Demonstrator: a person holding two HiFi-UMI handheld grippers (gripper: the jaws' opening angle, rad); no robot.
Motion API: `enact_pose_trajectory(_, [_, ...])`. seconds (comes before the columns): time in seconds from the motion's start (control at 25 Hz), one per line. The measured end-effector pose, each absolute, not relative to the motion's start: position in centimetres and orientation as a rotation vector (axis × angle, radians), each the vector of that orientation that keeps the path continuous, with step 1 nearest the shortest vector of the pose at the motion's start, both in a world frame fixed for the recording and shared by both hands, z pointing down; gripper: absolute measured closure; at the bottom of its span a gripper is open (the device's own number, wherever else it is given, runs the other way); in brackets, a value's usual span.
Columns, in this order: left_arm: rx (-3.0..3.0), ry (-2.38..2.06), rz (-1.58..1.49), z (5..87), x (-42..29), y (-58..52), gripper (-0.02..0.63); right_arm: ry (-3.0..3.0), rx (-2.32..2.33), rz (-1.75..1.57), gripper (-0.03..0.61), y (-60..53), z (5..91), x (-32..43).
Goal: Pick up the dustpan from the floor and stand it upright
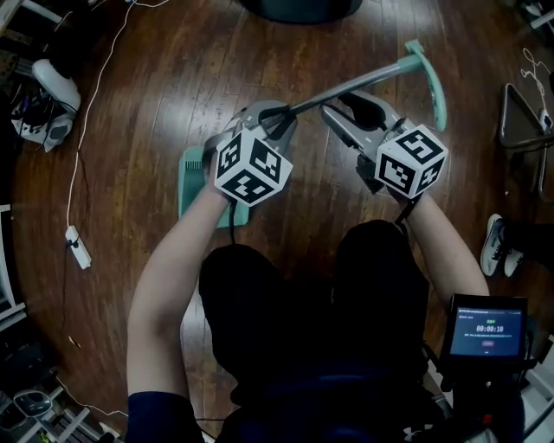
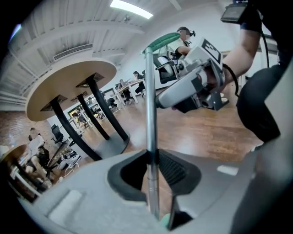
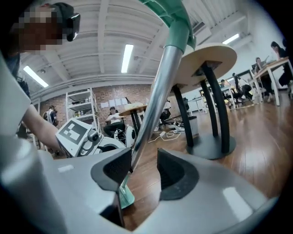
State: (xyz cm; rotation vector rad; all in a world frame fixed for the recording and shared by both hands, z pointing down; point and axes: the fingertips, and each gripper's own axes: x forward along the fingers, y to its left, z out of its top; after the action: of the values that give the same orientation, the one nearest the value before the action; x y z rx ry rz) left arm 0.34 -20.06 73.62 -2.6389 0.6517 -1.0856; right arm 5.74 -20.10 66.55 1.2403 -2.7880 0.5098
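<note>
The dustpan has a teal pan [image 1: 195, 186] on the wood floor and a long metal pole [image 1: 346, 89] that slants up to a teal grip [image 1: 428, 78]. My left gripper [image 1: 279, 119] is shut on the pole's lower part; in the left gripper view the pads clamp the pole [image 2: 151, 137] at my left gripper [image 2: 152, 157]. My right gripper [image 1: 346, 105] is higher up the pole. In the right gripper view my right gripper [image 3: 144, 167] stands open: the pole [image 3: 155, 105] runs beside the left pad, with a gap to the right pad. The pan [image 3: 126, 196] shows below.
A round table's dark base [image 1: 299, 7] is just beyond the grip. A power strip [image 1: 78, 247] with a white cable lies at the left. A shoe [image 1: 495, 247] and a metal rack [image 1: 519, 117] are at the right. A screen device [image 1: 489, 329] hangs at my lower right.
</note>
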Motion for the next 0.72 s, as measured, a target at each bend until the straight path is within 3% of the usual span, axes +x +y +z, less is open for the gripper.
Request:
enact_pose_trajectory(0.2, [-2.646, 0.651, -1.052, 72.8, 0.3, -19.5, 0.532, -2.841, 1.188, 0.226, 0.399, -19.4, 63.6, 3.8])
enact_pose_trajectory(0.32, [-2.653, 0.647, -1.002, 71.3, 0.6, -19.5, 0.532, -2.851, 1.194, 0.022, 0.457, -18.7, 61.6, 3.5])
enact_pose_trajectory(0.48, [-2.658, 0.638, -0.937, 69.5, 1.3, -19.4, 0.528, -2.882, 1.123, -0.178, 0.488, -17.8, 58.6, 1.5])
enact_pose_trajectory(0.72, [-2.729, 0.617, -0.867, 68.9, 2.8, -18.7, 0.508, -2.849, 1.184, -0.158, 0.495, -18.7, 57.9, 0.6])
